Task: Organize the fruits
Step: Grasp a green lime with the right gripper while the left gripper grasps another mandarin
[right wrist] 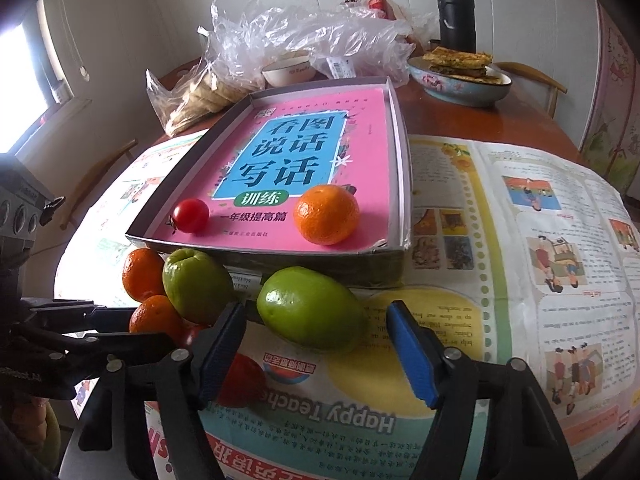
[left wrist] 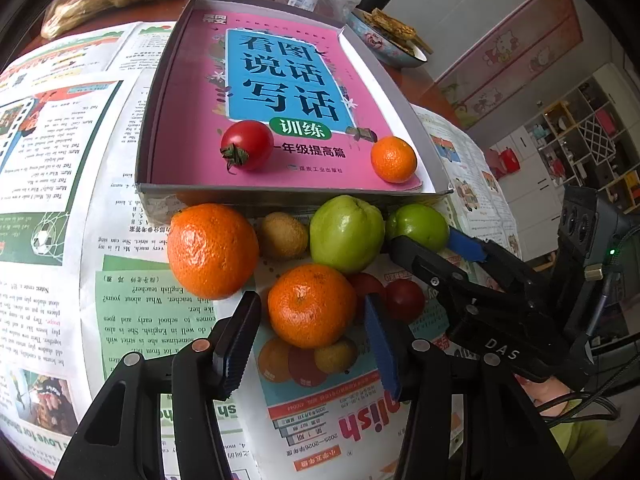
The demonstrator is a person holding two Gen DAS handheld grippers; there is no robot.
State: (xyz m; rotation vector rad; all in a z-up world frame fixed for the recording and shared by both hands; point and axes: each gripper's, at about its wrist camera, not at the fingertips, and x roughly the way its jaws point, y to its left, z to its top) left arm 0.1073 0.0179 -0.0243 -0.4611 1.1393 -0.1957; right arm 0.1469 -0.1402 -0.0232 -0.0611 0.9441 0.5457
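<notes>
The tray (left wrist: 432,148) already holds 1 tomato (left wrist: 247,145) and 1 small orange (left wrist: 393,159), both resting on the pink book (left wrist: 256,80) that lines it. The rest of the fruit sits on the newspaper-covered bench (left wrist: 120,320) just in front of the tray's near wall.

The left gripper (left wrist: 310,334) is spread wide around a mandarin (left wrist: 312,305), its fingers (left wrist: 236,344) flanking the fruit without touching it. The right gripper (right wrist: 316,354) is likewise released, with a green fruit (right wrist: 311,307) just ahead of its fingers (right wrist: 412,354).

This looks like the reach before a pick (2 candidates at once). Next, each gripper would need to advance until the fruit's widest part sits between the pads, close gently, then lift over the tray wall. The fruits are round and crowded, so a nudge could roll a neighbour.
</notes>
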